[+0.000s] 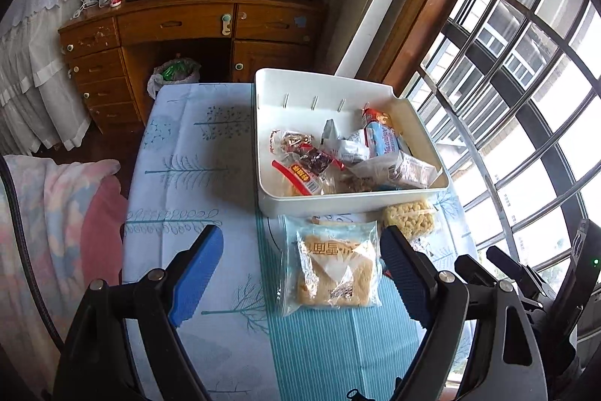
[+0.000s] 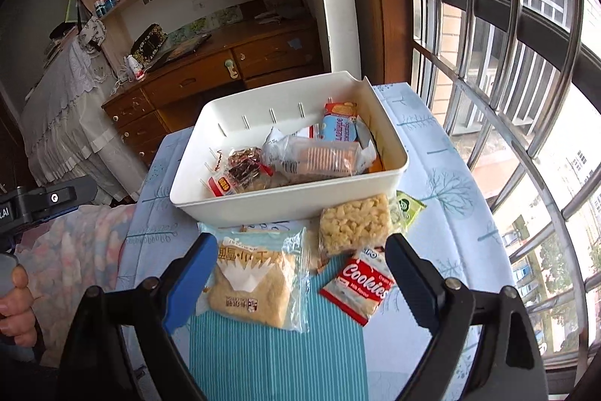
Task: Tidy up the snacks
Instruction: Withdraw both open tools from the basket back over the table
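Snacks on the desk, both grippers spread wide and empty.
Between the right gripper (image 2: 296,282) jaws lie a cake pack (image 2: 252,286) and a cookies packet (image 2: 362,282); the left gripper (image 1: 300,273) frames the same cake pack. Just beyond sits a puffed bar (image 2: 355,222), then the white bin (image 2: 263,205) holding more snacks (image 2: 300,153).

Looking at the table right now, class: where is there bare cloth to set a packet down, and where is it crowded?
Free: the tablecloth left of the white bin, across to the table's left edge, and the striped strip nearest the grippers. Crowded: in front of the bin, where the bread packet, puffed-rice bar, Cookies packet and green packet lie close together.
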### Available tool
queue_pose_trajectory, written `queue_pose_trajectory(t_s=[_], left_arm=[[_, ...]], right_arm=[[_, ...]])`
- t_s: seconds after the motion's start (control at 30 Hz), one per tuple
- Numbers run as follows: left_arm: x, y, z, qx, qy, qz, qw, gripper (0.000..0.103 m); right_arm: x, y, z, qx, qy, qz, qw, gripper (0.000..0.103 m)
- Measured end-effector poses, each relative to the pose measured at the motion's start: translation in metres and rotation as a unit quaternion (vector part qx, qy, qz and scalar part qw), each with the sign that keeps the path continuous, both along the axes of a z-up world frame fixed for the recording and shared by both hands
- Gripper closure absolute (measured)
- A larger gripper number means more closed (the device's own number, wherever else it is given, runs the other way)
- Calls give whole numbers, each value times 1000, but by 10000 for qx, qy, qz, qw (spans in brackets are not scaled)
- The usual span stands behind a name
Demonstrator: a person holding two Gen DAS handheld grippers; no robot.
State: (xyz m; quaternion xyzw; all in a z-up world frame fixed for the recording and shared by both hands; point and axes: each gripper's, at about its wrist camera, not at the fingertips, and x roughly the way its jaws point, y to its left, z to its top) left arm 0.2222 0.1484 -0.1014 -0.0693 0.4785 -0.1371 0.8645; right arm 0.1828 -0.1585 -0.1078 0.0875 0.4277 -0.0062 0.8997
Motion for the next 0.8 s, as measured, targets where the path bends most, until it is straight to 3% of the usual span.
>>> queue_pose_trajectory(t_s=[0.3,0.43,0.8], left_arm=[[-19,-7,-22,142,356,-216,9990,18],[-22,-17,-34,226,645,-305,9972,18],[-16,-48,-74,220,1360,-333,9899,18]], right_arm=[[-26,-10,-19,367,586,-532,9962,12],[-27,-25,-28,780,917,-828,9893,14],[-20,-53,-59,1299,1728,-1217,9687,16]])
